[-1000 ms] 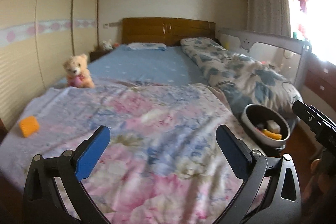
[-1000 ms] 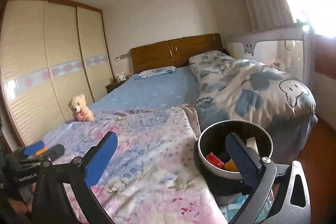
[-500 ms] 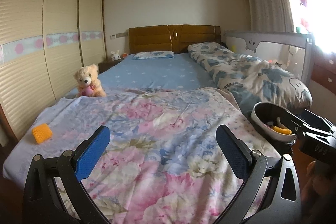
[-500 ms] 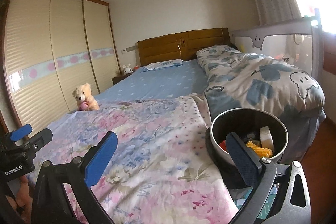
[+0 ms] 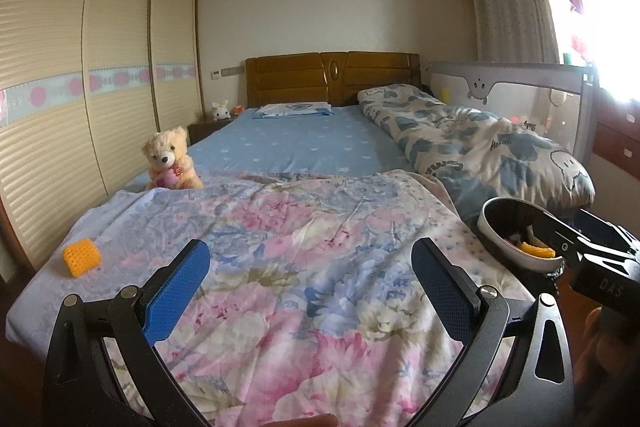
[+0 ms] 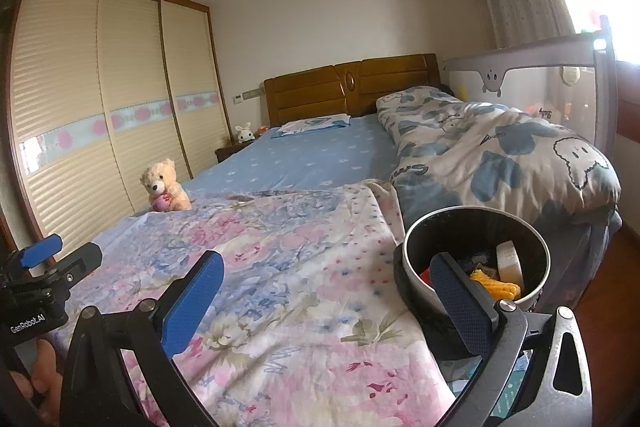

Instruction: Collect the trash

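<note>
the orange trash piece (image 5: 81, 257) lies near the left edge of the floral blanket (image 5: 304, 267), close to the foot corner, with bare blanket all round it and wardrobe doors (image 5: 80, 87) just past the bed's side. from there rightward i see a wide flat stretch of blanket, with only soft folds across the middle. my left gripper (image 5: 310, 291) hangs over that stretch, its blue pads spread wide, nothing between them, touching nothing. my right gripper (image 6: 326, 301) is likewise spread and holding nothing; its right pad sits in front of the bin's rim, and i cannot tell whether they touch. the black bin (image 6: 476, 227) stands at the bed's right edge, against the blanket, with yellow and white scraps already inside. farther back, a teddy bear (image 5: 170, 159) sits at the left where the blanket meets the blue sheet (image 5: 300, 143), well apart from the orange piece. a rolled duvet (image 6: 500, 155) fills the right side behind the bin.
</note>
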{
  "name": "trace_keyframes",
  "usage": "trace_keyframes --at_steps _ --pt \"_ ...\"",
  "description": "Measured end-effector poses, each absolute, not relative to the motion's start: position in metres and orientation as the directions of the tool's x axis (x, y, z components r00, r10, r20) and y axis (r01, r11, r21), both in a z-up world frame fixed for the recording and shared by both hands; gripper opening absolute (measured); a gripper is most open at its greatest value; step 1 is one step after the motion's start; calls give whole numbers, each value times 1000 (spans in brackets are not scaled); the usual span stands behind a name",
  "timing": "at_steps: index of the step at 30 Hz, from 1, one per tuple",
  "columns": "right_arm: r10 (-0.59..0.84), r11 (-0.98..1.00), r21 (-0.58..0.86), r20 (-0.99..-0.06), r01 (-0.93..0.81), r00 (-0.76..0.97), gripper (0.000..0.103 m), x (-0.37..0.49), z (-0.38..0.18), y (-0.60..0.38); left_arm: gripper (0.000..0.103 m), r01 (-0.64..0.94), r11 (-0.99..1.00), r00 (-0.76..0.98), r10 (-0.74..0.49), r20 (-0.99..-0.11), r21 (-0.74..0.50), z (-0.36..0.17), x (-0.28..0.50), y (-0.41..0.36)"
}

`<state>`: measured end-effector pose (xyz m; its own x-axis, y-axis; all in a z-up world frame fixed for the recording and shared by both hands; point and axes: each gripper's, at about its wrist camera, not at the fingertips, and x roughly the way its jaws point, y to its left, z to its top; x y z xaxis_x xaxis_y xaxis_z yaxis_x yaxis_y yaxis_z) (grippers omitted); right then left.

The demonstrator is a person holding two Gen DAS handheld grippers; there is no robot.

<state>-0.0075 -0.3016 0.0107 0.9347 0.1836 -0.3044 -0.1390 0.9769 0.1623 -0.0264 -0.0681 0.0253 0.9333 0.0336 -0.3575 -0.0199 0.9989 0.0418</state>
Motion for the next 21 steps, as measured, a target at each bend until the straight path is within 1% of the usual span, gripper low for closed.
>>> trace_keyframes --at_steps 21 --pt "202 973 169 -287 -158 936 103 -13 15 -296 103 -1 999 933 16 -360 42 27 -28 -67"
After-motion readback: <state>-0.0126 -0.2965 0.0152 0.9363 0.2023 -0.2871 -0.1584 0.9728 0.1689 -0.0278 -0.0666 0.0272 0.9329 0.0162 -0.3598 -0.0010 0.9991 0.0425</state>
